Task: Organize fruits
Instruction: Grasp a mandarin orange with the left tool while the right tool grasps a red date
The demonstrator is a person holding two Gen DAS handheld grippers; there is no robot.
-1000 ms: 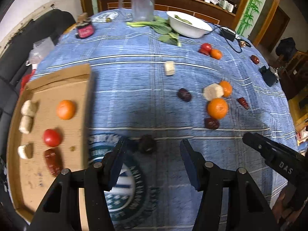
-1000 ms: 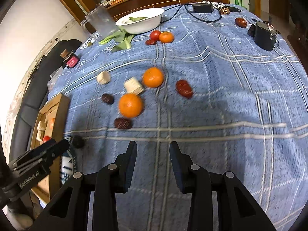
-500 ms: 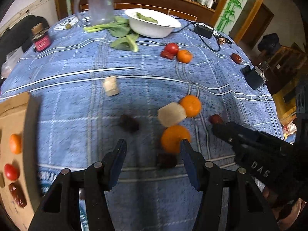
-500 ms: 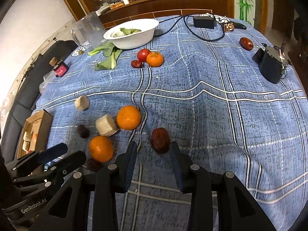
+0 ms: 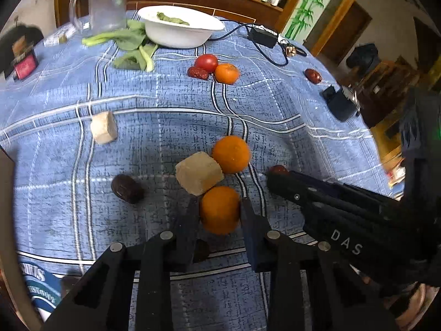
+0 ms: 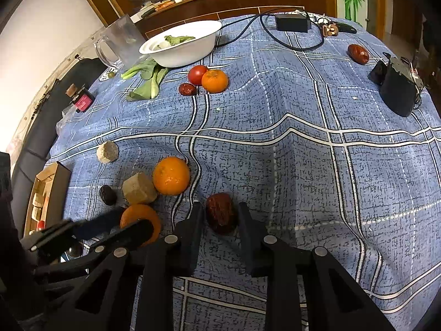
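Note:
My left gripper (image 5: 219,211) has its two fingers closed against the sides of an orange (image 5: 219,209) on the blue checked cloth. A beige chunk (image 5: 199,176), a second orange (image 5: 231,154) and a dark date (image 5: 126,188) lie just beyond. My right gripper (image 6: 220,215) has its fingers either side of a red date (image 6: 221,213), close to it but with small gaps. The left gripper also shows in the right wrist view (image 6: 110,229), around its orange (image 6: 139,218). The cardboard tray (image 6: 59,182) with sorted pieces sits at the far left.
A tomato (image 5: 206,62), small orange (image 5: 226,73) and red date (image 5: 198,72) lie further back. A white bowl (image 5: 180,29), greens (image 5: 129,47), glass jug (image 5: 106,0), another beige chunk (image 5: 103,131), charger and cable (image 6: 292,23), black box (image 6: 398,89), red date (image 6: 357,53).
Both grippers moved forward over the table. The left fingers narrowed from wide open onto the near orange. The right fingers now straddle the red date.

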